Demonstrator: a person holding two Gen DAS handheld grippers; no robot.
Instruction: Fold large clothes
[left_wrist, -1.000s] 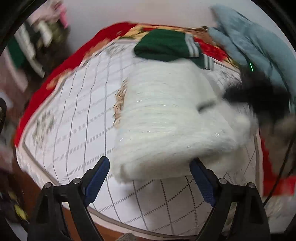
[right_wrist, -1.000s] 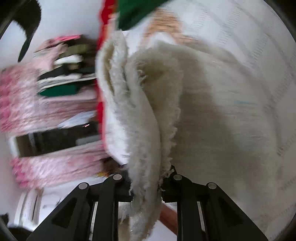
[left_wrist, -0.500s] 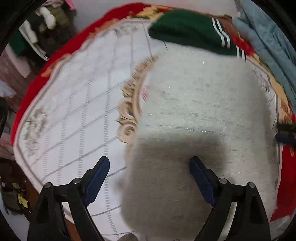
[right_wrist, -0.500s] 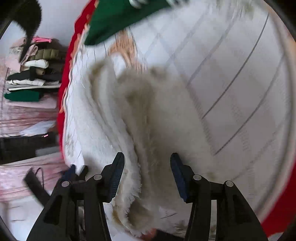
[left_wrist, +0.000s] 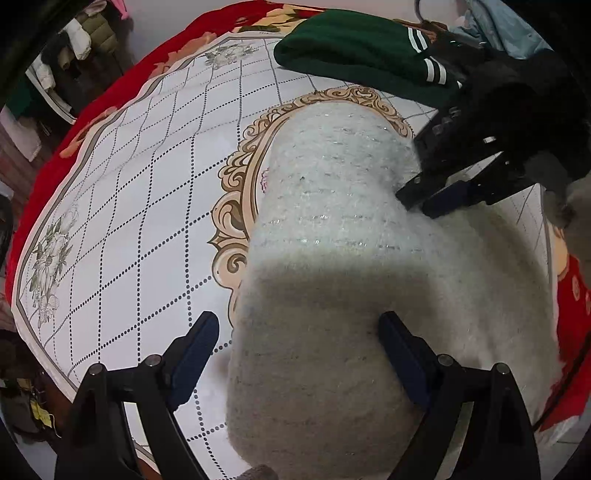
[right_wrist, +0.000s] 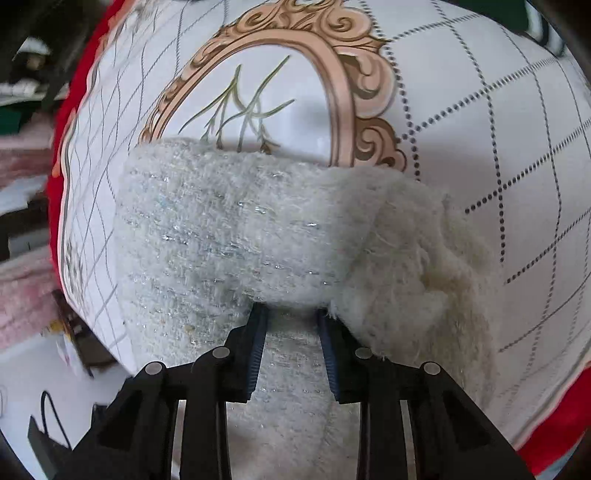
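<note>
A fluffy white knitted garment (left_wrist: 332, 258) lies folded on the patterned white bedspread (left_wrist: 147, 184). My left gripper (left_wrist: 299, 343) is open and hovers over the garment's near end, holding nothing. My right gripper (left_wrist: 424, 199) reaches in from the right at the garment's far edge. In the right wrist view the right gripper (right_wrist: 291, 325) is open, its jaws partly parted, and the tips push into a raised fold of the same garment (right_wrist: 240, 240). A looser, woollier layer (right_wrist: 424, 258) bulges to the right of it.
A folded dark green garment with white stripes (left_wrist: 362, 48) lies at the far side of the bed. A light blue garment (left_wrist: 506, 29) lies at the far right. Red blanket edge (left_wrist: 74, 122) borders the bedspread. Stacked clothes (left_wrist: 74, 44) sit beyond the bed, left.
The right gripper let go of the garment's edge it was clamping and opened. It now lies lower against the folded garment. The left gripper moved in over the garment and stayed open.
</note>
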